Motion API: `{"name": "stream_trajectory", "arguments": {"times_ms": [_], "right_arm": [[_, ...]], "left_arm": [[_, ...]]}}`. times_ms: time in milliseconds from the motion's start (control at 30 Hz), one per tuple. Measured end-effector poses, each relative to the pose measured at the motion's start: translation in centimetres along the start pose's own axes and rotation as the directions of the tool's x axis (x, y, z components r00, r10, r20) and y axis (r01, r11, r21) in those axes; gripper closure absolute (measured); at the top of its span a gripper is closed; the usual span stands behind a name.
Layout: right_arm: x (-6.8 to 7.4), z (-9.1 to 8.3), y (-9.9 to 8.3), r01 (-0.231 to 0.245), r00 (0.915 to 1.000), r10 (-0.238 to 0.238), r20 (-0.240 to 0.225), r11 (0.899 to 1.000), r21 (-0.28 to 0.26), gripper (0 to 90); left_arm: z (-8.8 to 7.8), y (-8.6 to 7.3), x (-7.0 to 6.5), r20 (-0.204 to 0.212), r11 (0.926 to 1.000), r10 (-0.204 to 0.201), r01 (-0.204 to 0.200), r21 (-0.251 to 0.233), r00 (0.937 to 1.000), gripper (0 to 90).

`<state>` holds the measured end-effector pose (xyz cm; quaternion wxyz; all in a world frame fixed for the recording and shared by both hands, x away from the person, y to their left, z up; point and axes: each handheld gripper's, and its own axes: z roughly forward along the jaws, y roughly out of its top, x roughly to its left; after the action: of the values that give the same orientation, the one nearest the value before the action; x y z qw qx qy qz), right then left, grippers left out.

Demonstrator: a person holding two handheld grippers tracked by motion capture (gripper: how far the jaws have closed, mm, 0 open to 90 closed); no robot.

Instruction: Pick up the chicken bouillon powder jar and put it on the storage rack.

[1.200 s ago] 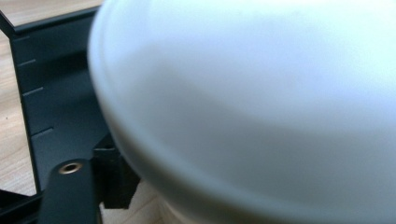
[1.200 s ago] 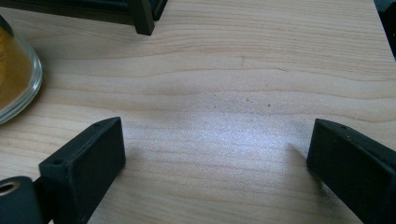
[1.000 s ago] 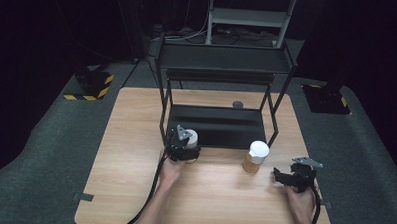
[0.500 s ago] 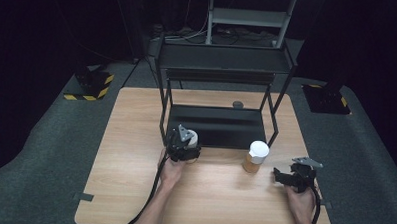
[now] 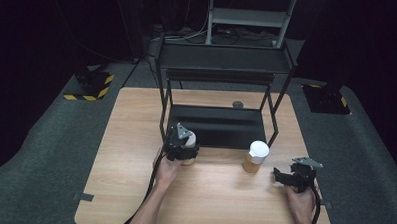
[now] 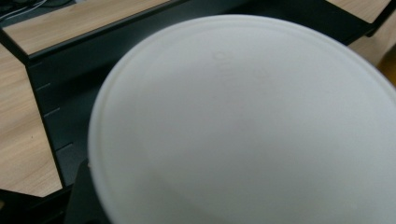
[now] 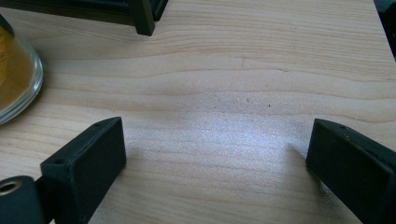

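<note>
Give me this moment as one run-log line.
left gripper: shut on left jar, before rack | right gripper: open, nothing between, over table | right jar: standing free

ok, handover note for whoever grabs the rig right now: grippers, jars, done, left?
Left gripper: shut on the white-lidded jar of amber contents, in front of the black metal shelf rack, near its left leg.
Right gripper: open, jaws wide, nothing between them, low over the light wooden table.
Second white-lidded amber jar: stands free on the table between the grippers.
Done: first jar gripped.
Left: probably shelve it, then likely the second jar.
</note>
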<state>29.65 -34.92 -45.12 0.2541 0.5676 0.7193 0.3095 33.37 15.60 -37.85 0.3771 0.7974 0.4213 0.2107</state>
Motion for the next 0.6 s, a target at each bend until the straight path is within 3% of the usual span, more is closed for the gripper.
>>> {"name": "stream_trajectory", "arguments": {"times_ms": [367,400,567,600], "right_arm": [[0.0,0.0,0.0,0.000,1.0000,0.000,0.000,1.000,0.000,4.2],[0.0,0.0,0.0,0.000,1.0000,0.000,0.000,1.000,0.000,4.2],[0.0,0.0,0.0,0.000,1.0000,0.000,0.000,1.000,0.000,4.2],[0.0,0.0,0.0,0.000,1.0000,0.000,-0.001,1.000,-0.001,4.2]], "left_arm": [[-2.1,2.4,0.6,0.059,0.9991,0.041,-0.041,-0.002,0.9974,35.7],[-2.7,3.2,1.0,0.081,0.9989,0.046,-0.046,0.000,0.9956,35.7],[-3.7,4.5,1.6,0.114,0.9985,0.055,-0.054,-0.008,0.9920,35.6],[-4.4,5.5,1.9,0.128,0.9982,0.061,-0.060,-0.008,0.9899,35.7]]}}
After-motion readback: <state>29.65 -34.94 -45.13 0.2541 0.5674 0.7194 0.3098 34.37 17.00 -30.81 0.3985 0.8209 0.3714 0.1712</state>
